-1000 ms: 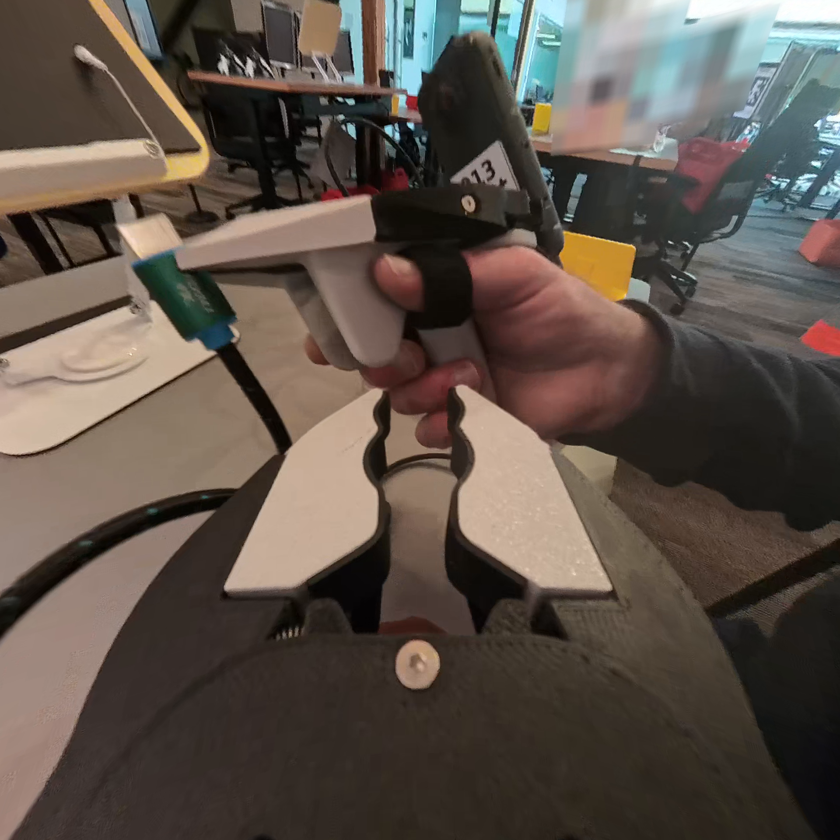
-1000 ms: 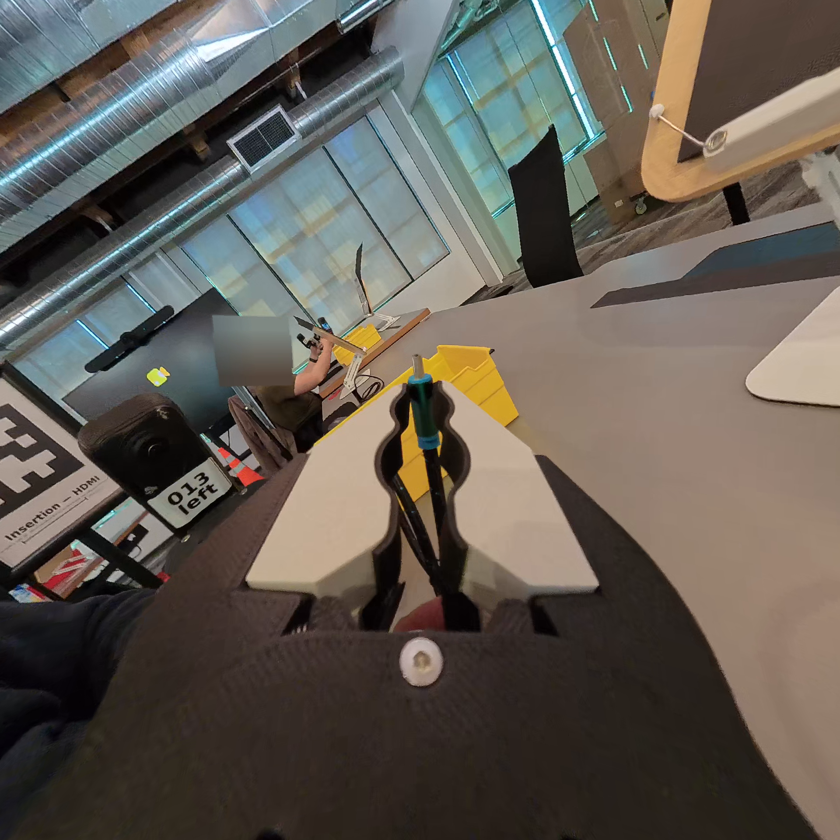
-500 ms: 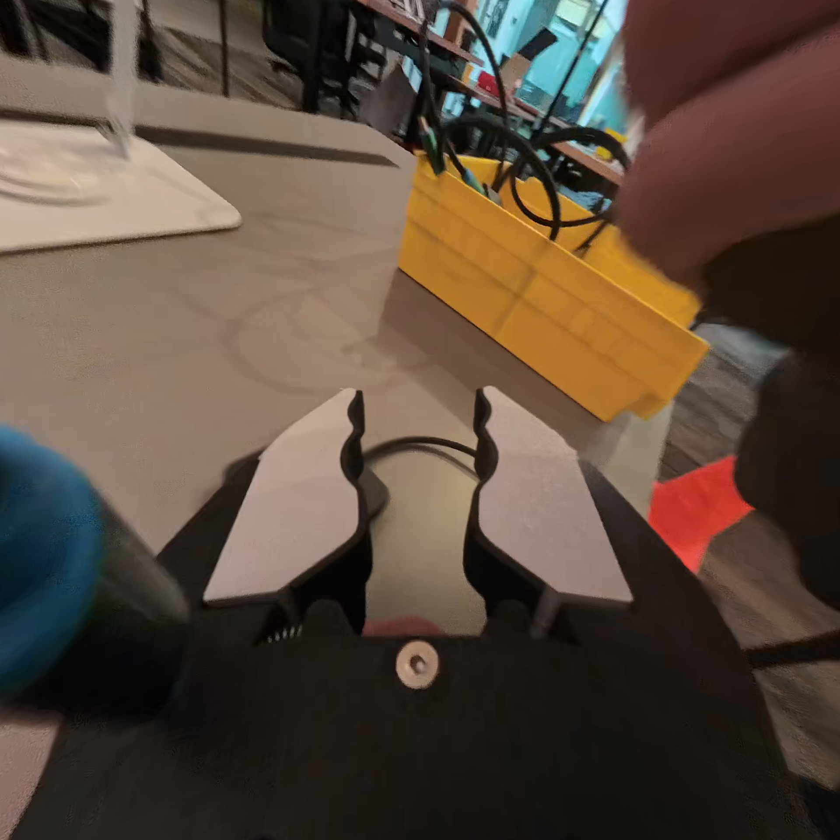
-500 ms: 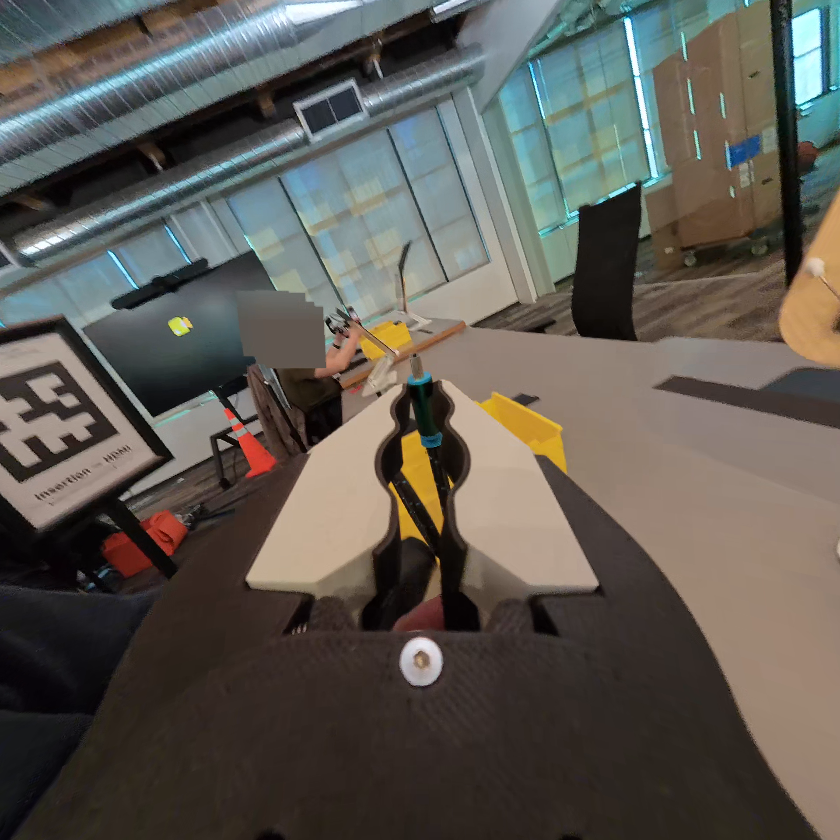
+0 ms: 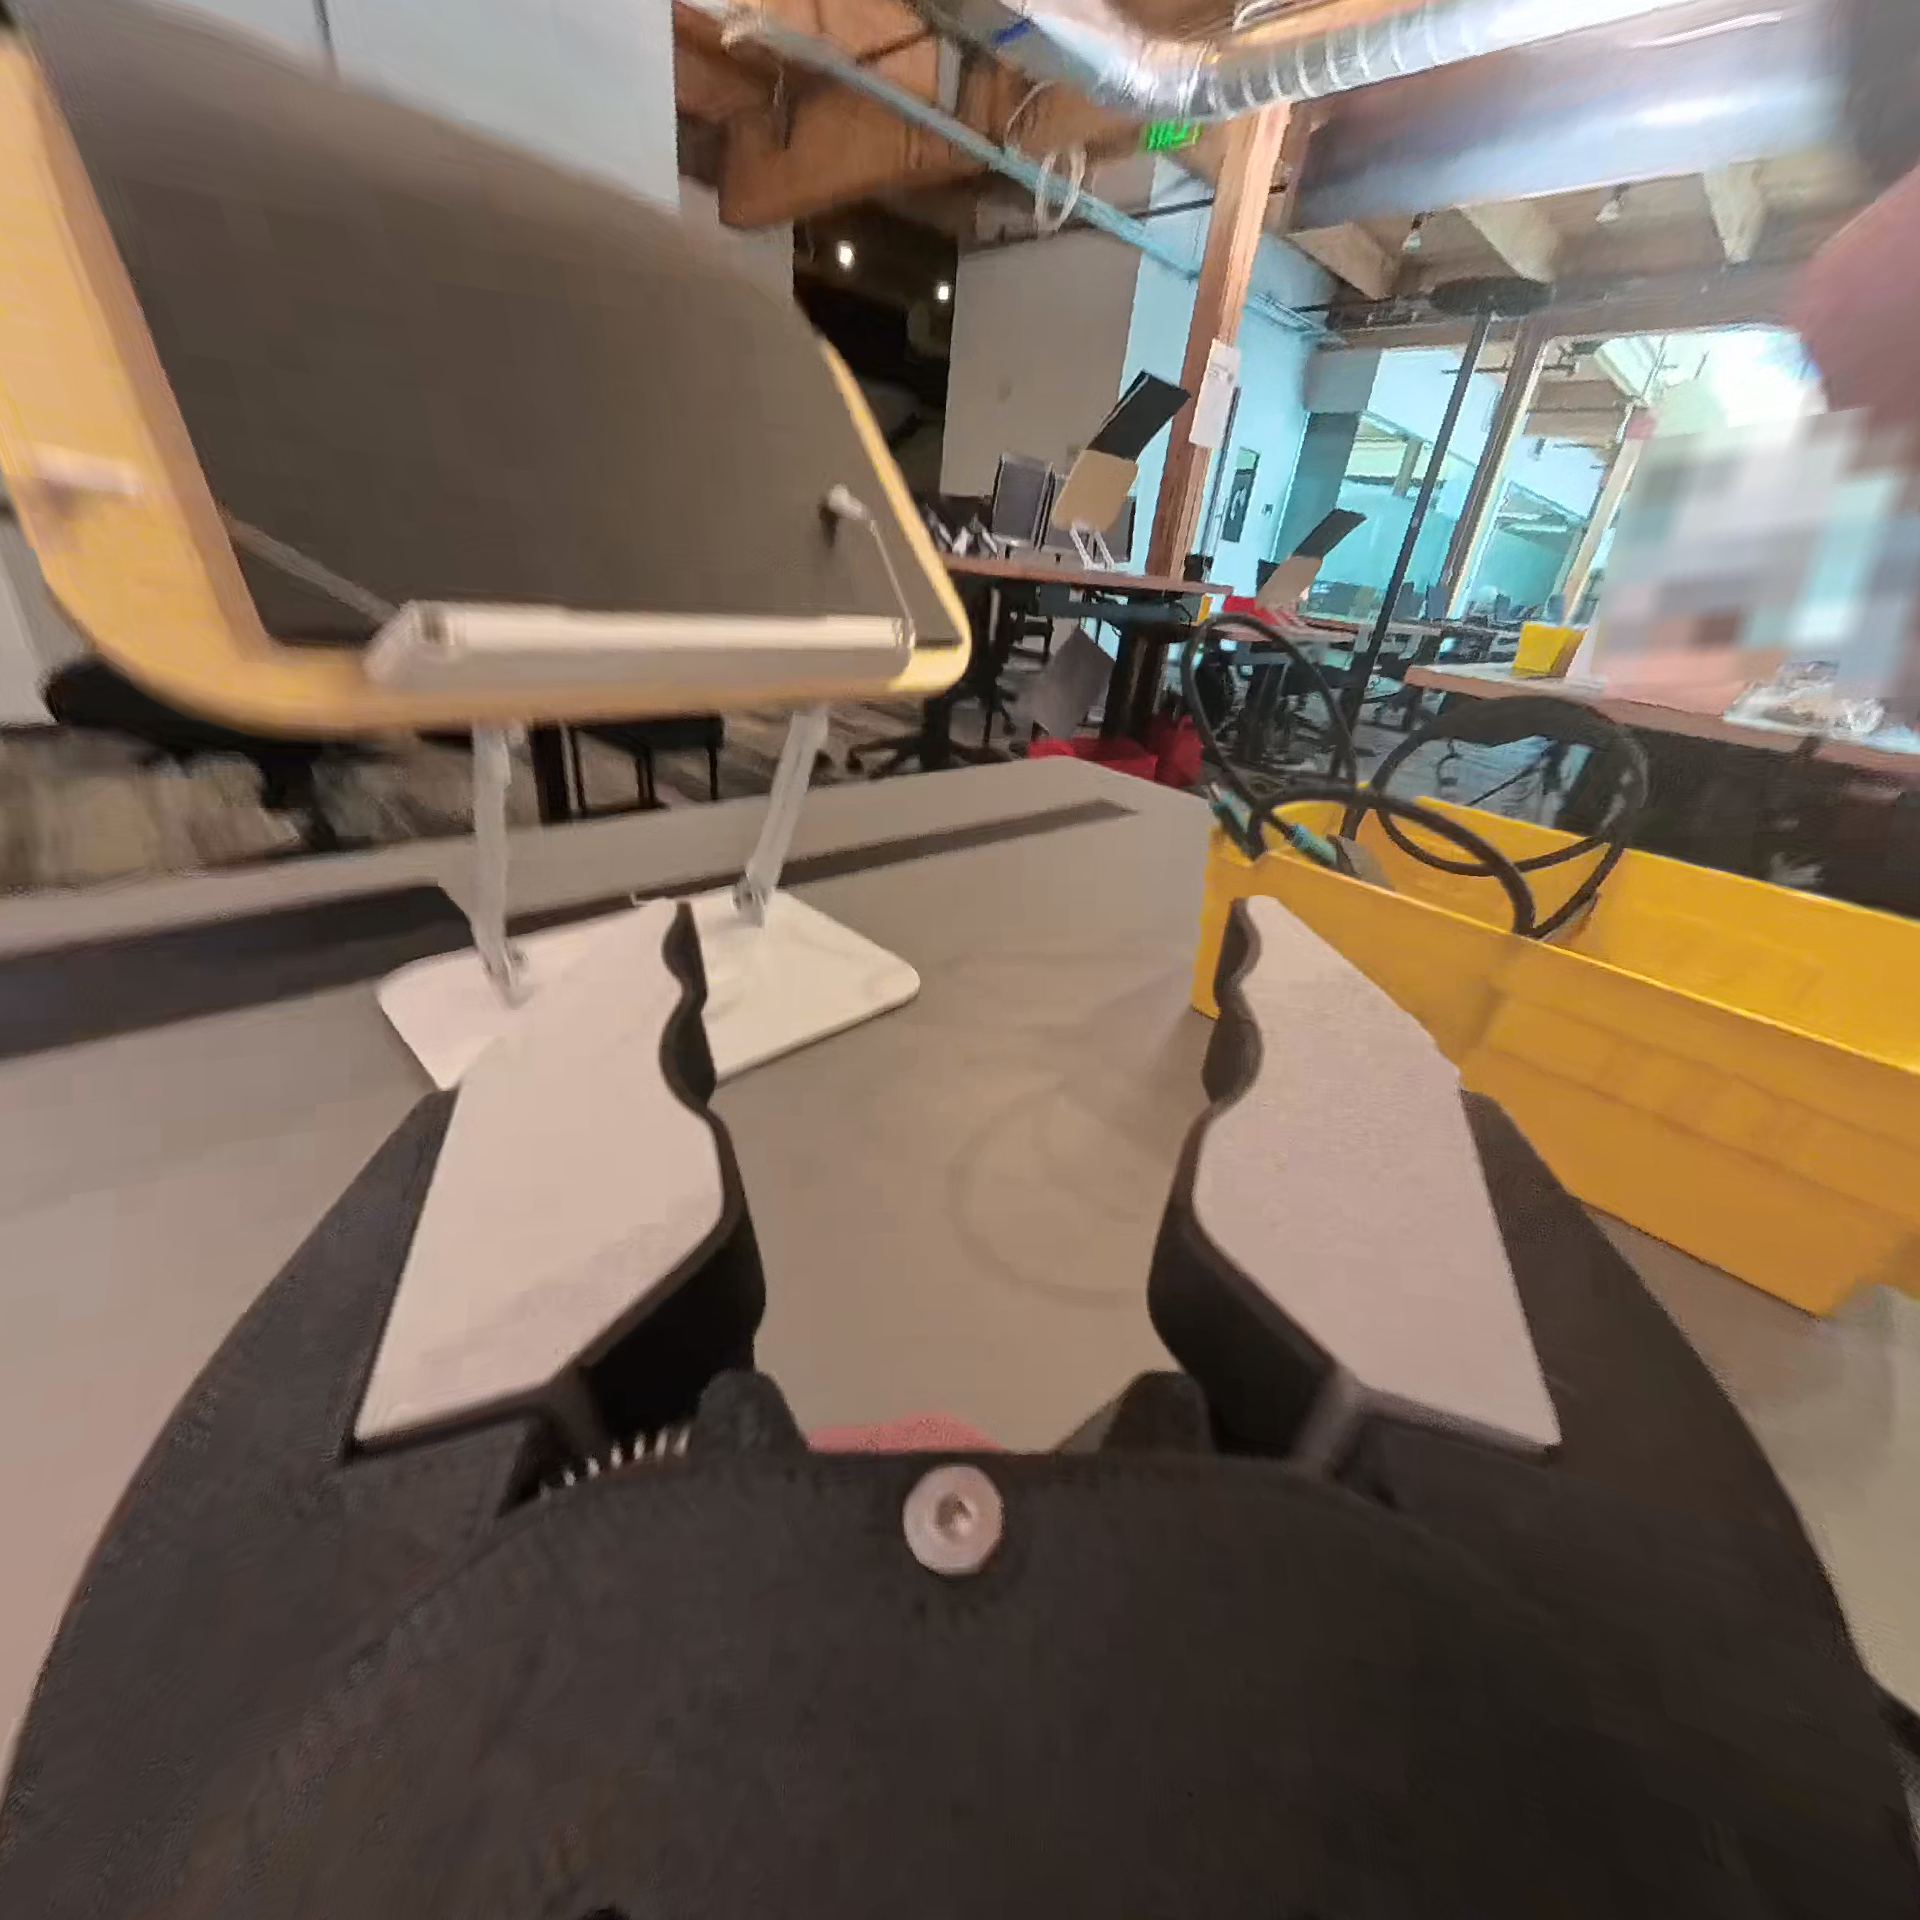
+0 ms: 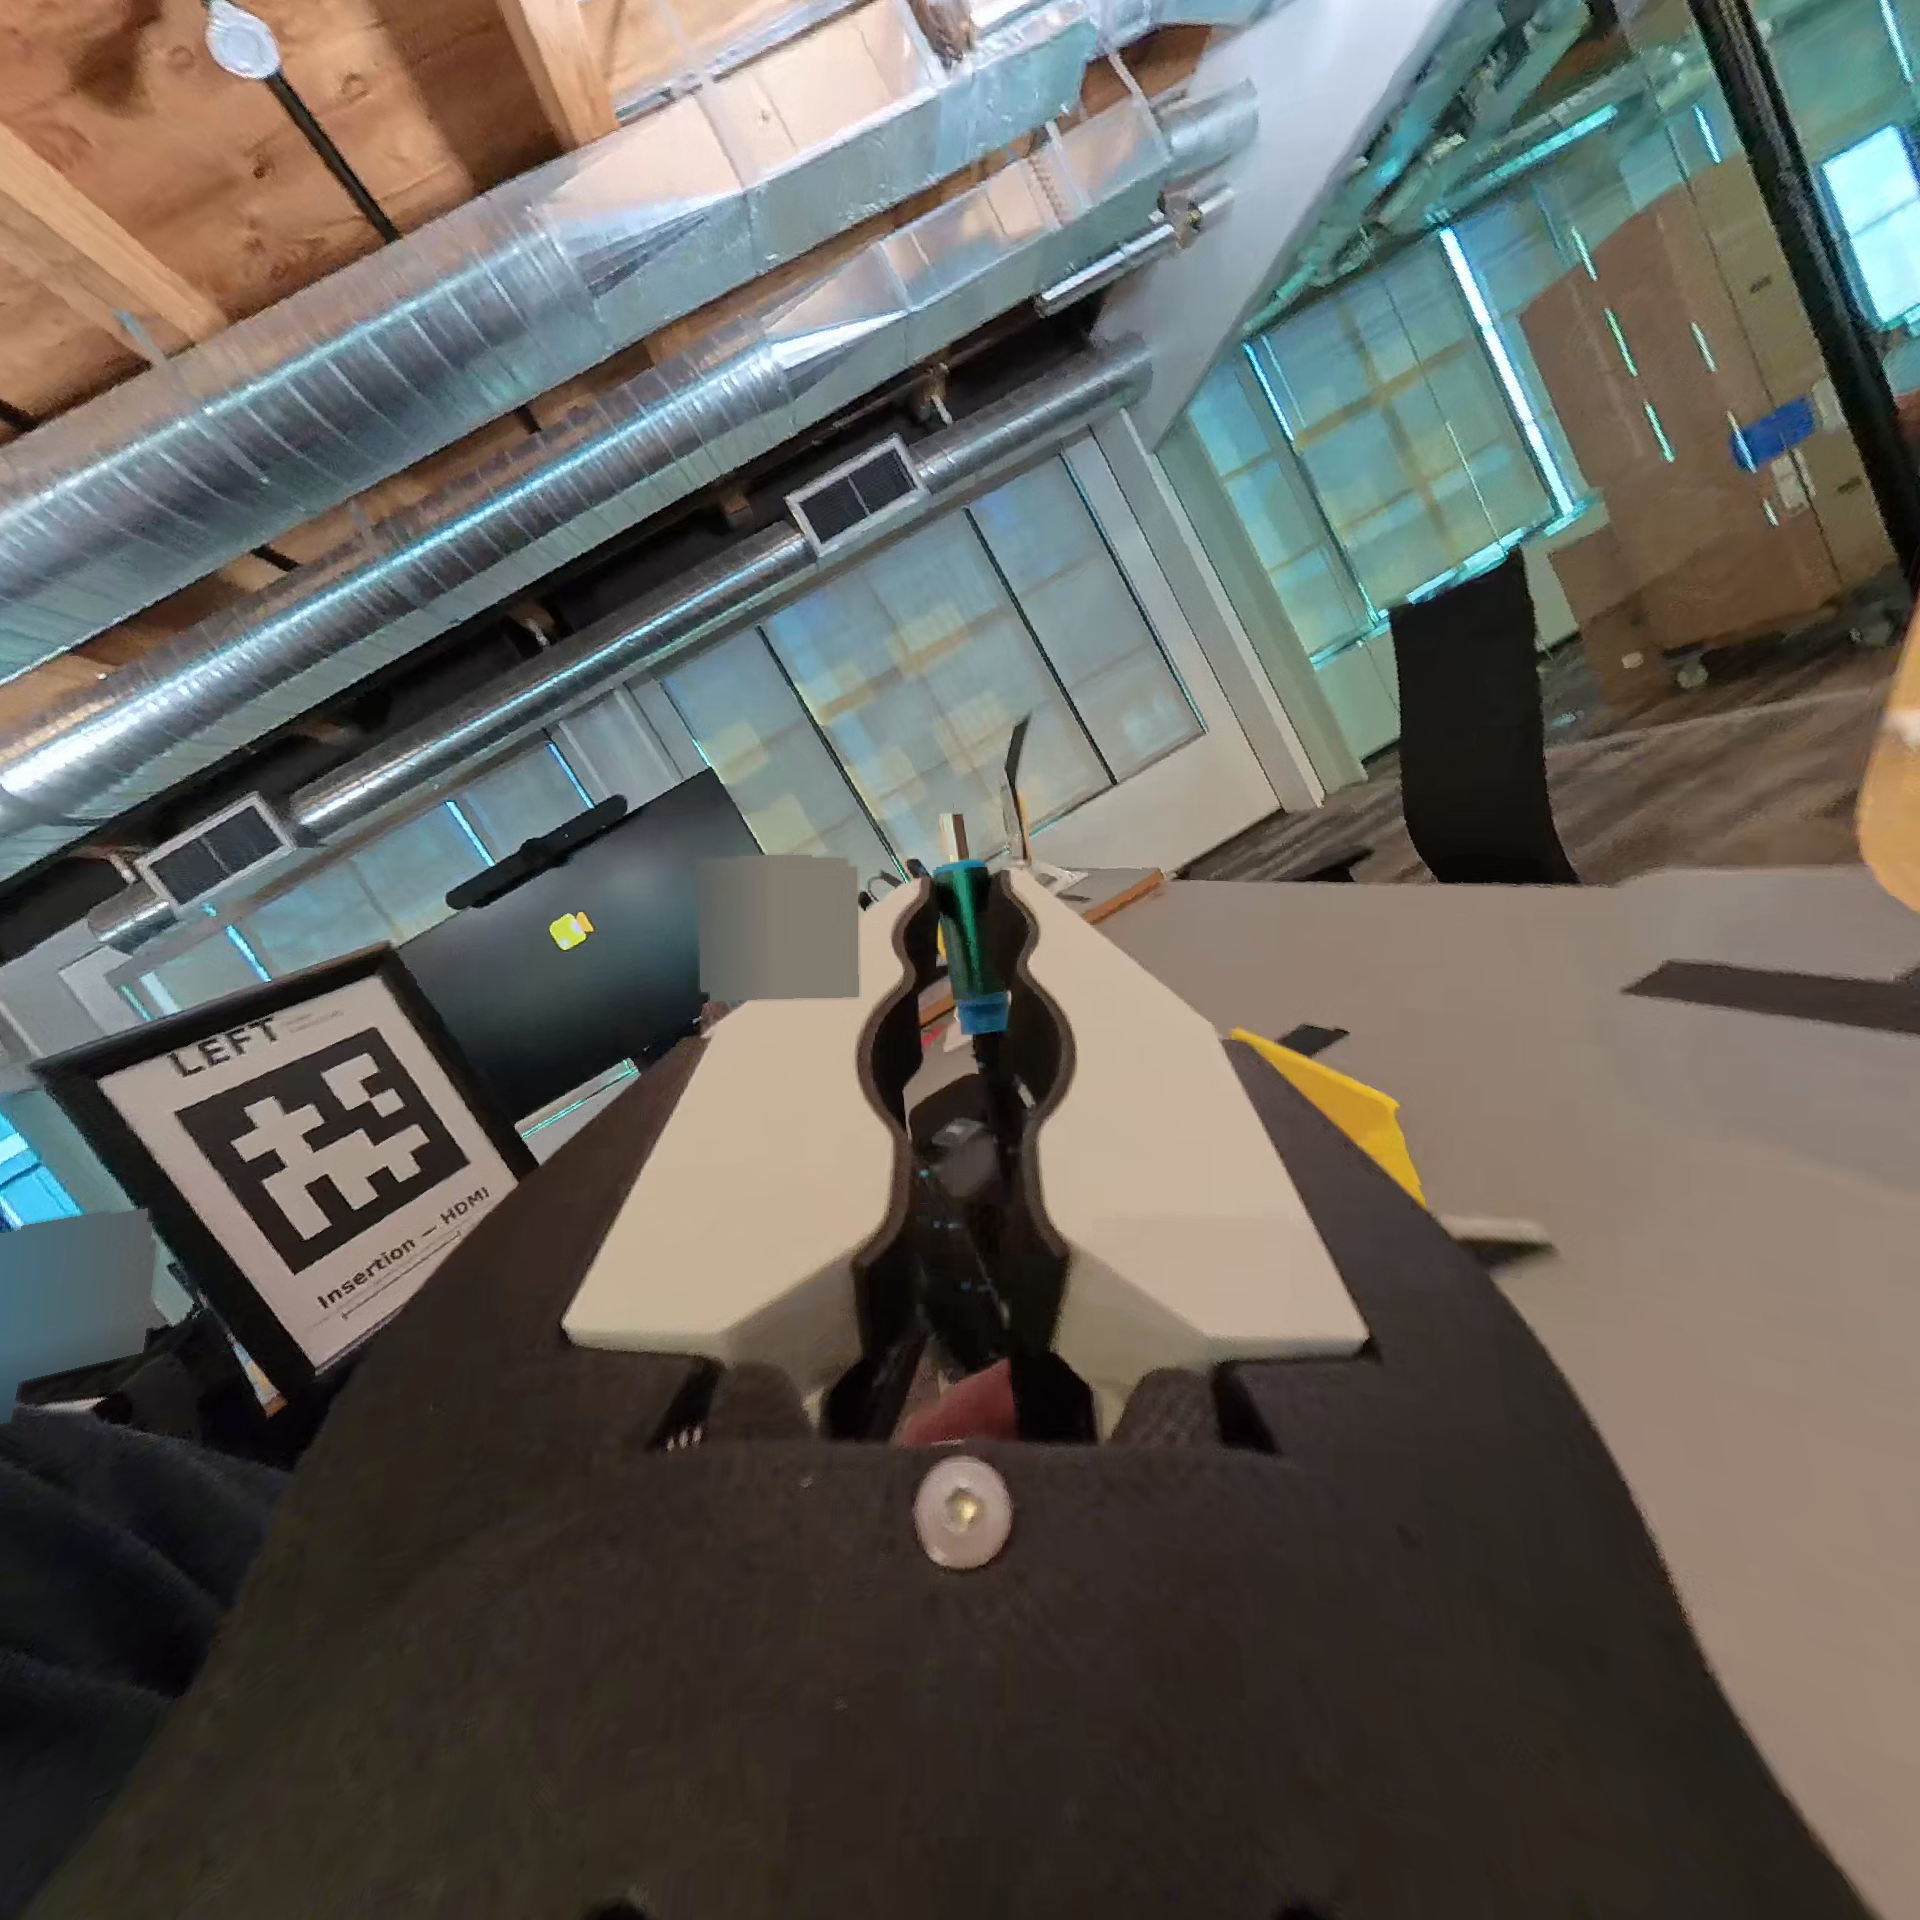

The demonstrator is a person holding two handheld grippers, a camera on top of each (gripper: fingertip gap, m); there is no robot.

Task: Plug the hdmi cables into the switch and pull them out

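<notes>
Your right hand-held gripper [image 6: 961, 914] is clamped on the green HDMI plug [image 6: 964, 951], metal tip pointing forward past the fingertips and black cable trailing back between the fingers. Your left hand-held gripper [image 5: 961, 940] is spread wide and holds nothing above the grey worktop [image 5: 966, 1122], between the white stand [image 5: 831, 987] and the yellow bin [image 5: 1662, 1049] of coiled cables [image 5: 1455, 810].

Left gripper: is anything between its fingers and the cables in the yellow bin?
Nothing visible. The left gripper is open and empty over bare grey table. The yellow bin sits ahead to its right, black cables looping above its rim. The white stand is off to the left, outside that path.
</notes>
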